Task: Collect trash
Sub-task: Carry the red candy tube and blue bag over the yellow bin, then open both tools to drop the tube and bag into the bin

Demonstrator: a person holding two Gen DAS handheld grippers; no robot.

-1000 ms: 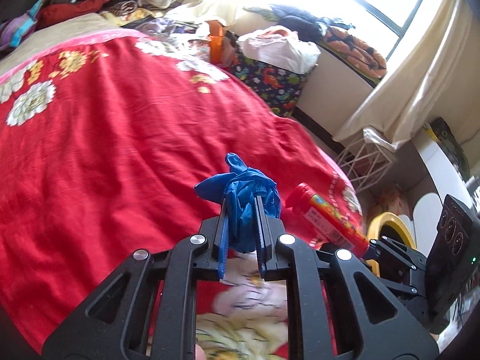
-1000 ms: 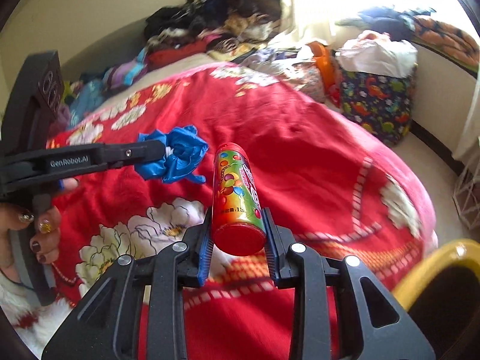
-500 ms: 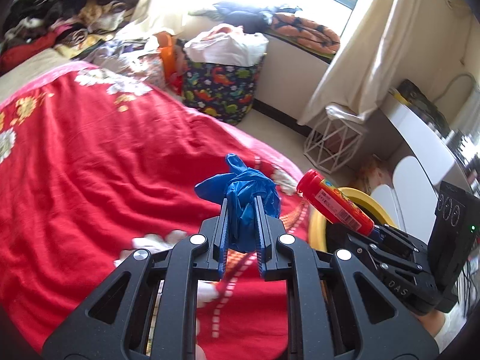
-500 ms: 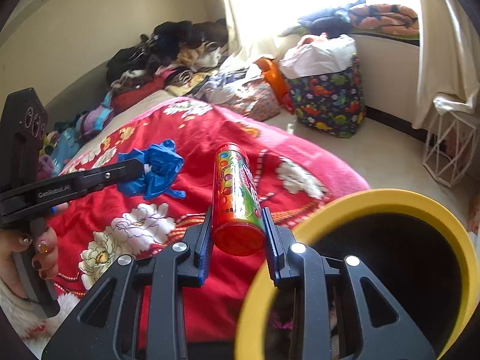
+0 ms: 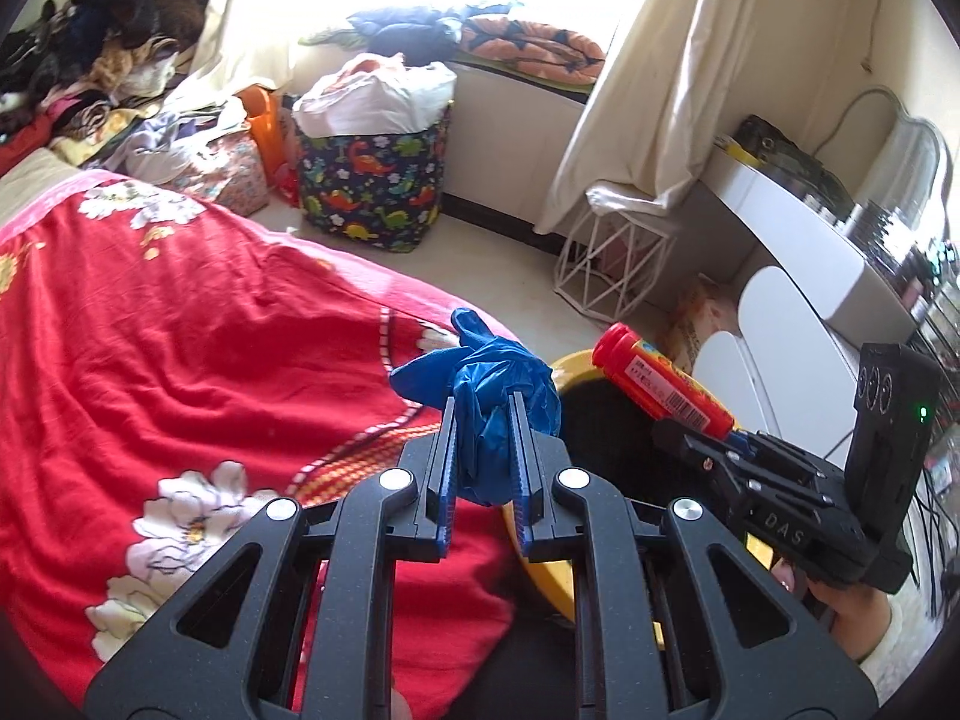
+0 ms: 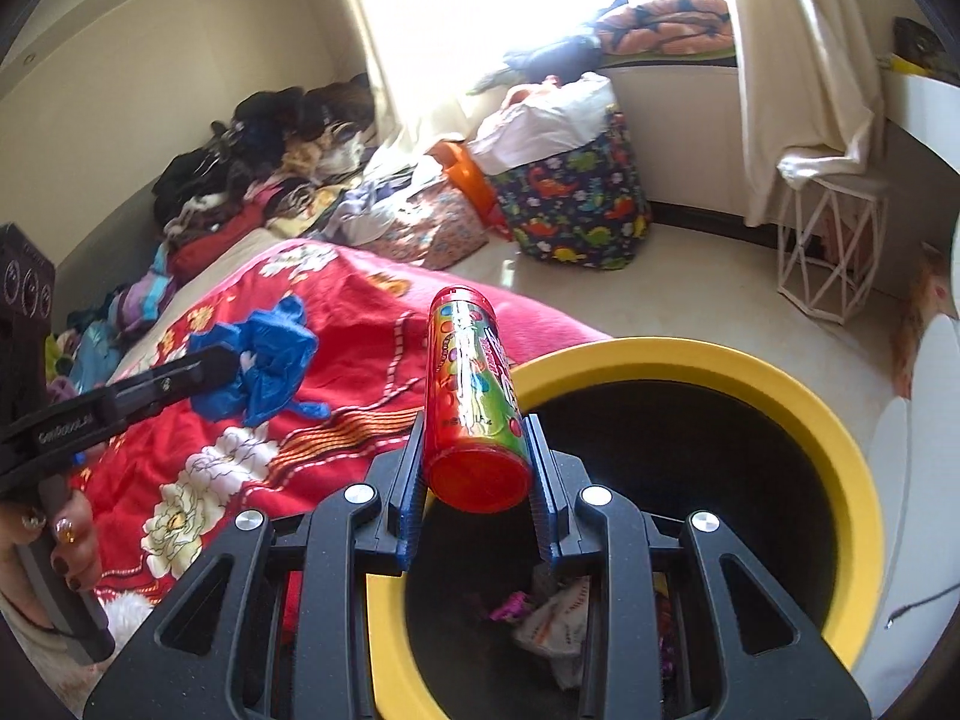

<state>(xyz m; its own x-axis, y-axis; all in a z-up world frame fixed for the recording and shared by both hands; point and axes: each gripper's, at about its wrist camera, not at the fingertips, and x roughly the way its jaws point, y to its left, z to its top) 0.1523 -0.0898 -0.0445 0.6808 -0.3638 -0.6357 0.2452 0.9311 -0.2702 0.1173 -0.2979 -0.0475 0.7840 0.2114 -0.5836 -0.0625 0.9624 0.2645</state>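
Two grippers are loaded. Your left gripper [image 5: 483, 426] pinches a crumpled blue plastic glove [image 5: 480, 384], soft and wrinkled, above the red floral bedspread [image 5: 180, 348] edge. Your right gripper [image 6: 477, 456] clamps a glossy red cylindrical candy tube [image 6: 471, 396] directly over the round yellow-rimmed bin [image 6: 780, 396], whose dark inside holds crumpled wrappers [image 6: 552, 624].

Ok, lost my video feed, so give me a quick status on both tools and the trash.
Left tool shut on blue glove. Right tool shut on red candy tube, over yellow bin. Nothing blocking the bin mouth.
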